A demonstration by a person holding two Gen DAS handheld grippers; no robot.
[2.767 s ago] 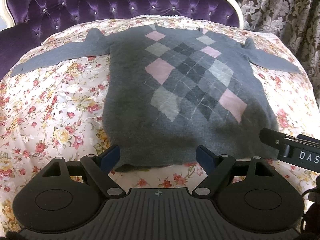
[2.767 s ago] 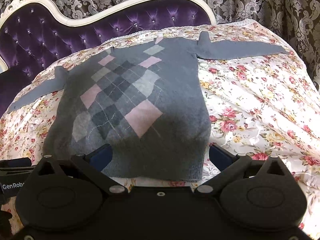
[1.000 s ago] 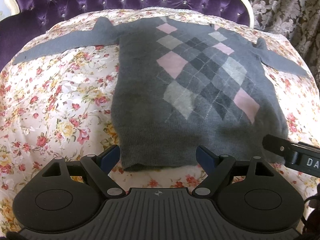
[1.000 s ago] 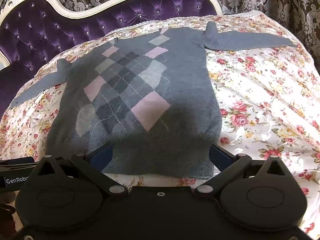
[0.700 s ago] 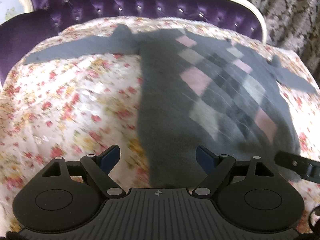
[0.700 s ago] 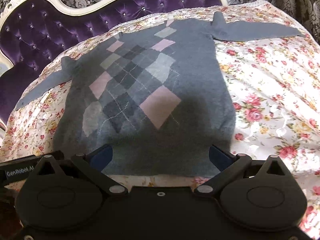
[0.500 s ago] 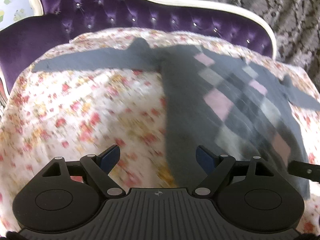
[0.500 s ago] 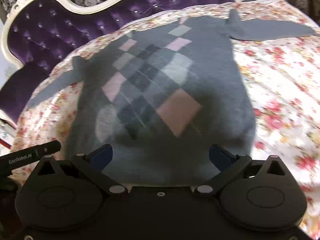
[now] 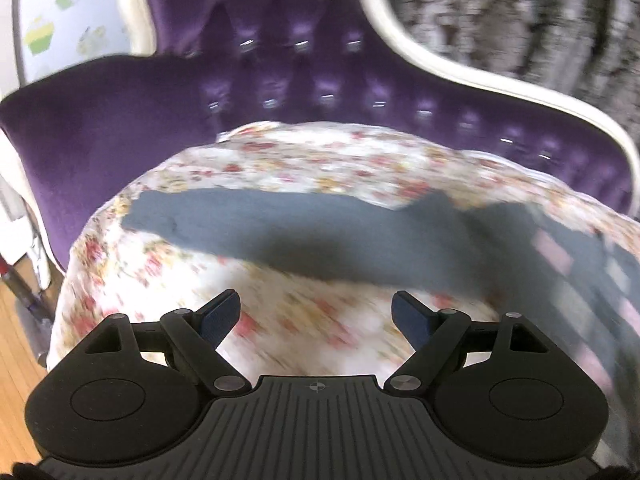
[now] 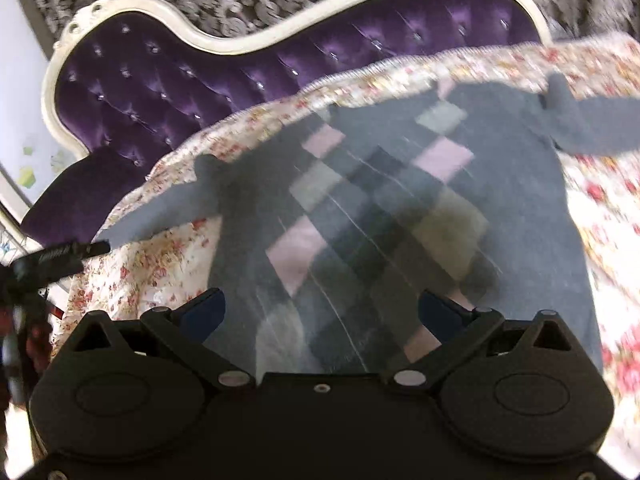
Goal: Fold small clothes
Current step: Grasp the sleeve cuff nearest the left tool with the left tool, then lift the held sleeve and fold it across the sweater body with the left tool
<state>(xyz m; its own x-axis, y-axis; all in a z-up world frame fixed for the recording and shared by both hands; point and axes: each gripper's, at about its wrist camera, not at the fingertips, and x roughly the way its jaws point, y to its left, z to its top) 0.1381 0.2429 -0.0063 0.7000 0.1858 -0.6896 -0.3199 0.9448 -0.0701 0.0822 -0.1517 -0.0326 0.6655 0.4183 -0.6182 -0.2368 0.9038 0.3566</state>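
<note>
While both views are smeared by motion, the main items can be read.

Left wrist view, sweater: a grey sweater [image 9: 360, 240] lies flat on a floral bedcover [image 9: 280, 160]; one long plain sleeve [image 9: 248, 220] stretches across the middle of the picture toward the left, and the body with pink and grey diamonds runs off the right edge.
Left wrist view, left gripper: the left gripper [image 9: 316, 316] hangs over bare bedcover just below the sleeve, its blue-tipped fingers [image 9: 220, 314] spread wide apart with nothing between them and no cloth touching them.
Left wrist view, surroundings: a purple tufted headboard [image 9: 320, 80] with a cream frame stands behind the bedcover; a patterned curtain [image 9: 520, 12] fills the upper right; a strip of wooden floor [image 9: 16, 340] shows at the lower left.

Right wrist view, sweater: the sweater's [image 10: 400, 208] argyle front fills the middle, both sleeves spread outward to either side.
Right wrist view, right gripper: the right gripper [image 10: 320, 312] sits over the lower part of the sweater's body, jaws wide apart; no fold of cloth is pinched, and whether the fingertips touch the knit cannot be told.
Right wrist view, other tool: the dark tip of the left gripper [image 10: 64, 258] shows at the left edge, beside the end of the sleeve [image 10: 160, 212].
Right wrist view, surroundings: the headboard [image 10: 200, 64] curves behind the bedcover [image 10: 152, 264].
</note>
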